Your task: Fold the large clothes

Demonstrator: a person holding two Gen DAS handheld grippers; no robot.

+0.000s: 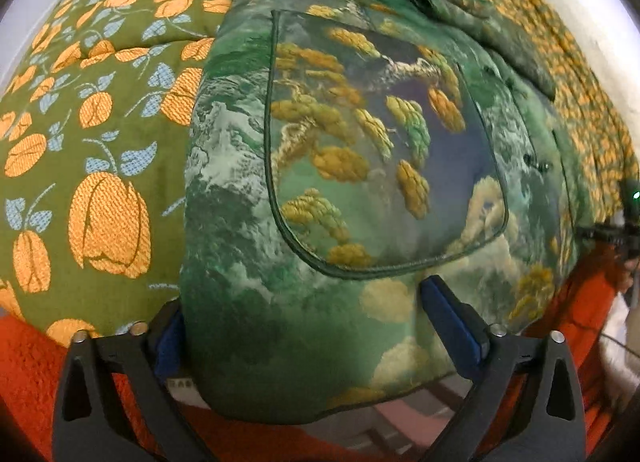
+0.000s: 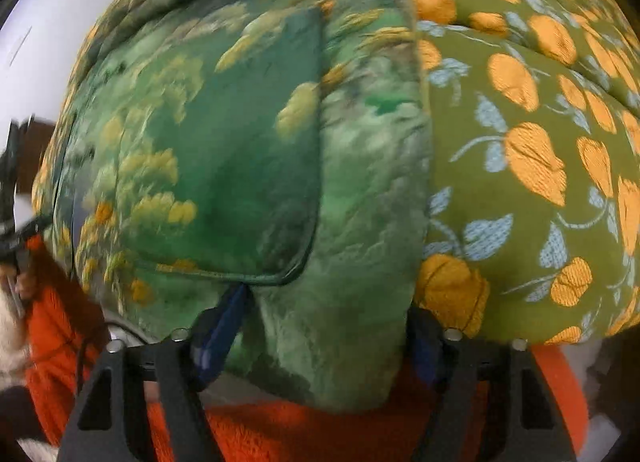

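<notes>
A padded green jacket [image 1: 360,142] with a gold-and-cloud print lies spread on a bed. Its rounded patch pocket [image 1: 380,150] faces up. My left gripper [image 1: 308,334] points down at the near hem and stands wide. The hem's corner fills the gap between its blue pads [image 1: 452,322], with no squeeze that I can see. In the right wrist view the same jacket [image 2: 240,142] shows its other pocket [image 2: 240,166]. My right gripper [image 2: 324,338] has the bunched hem edge between its pads [image 2: 220,334], which press on the fabric.
An olive bedspread with orange tulips [image 1: 100,122] [image 2: 540,142] lies under the jacket. The person's orange fleece [image 1: 32,366] [image 2: 300,434] fills the near edge. A white wall [image 2: 60,42] stands behind. The other gripper's black body with a green light [image 1: 630,218] shows at the right edge.
</notes>
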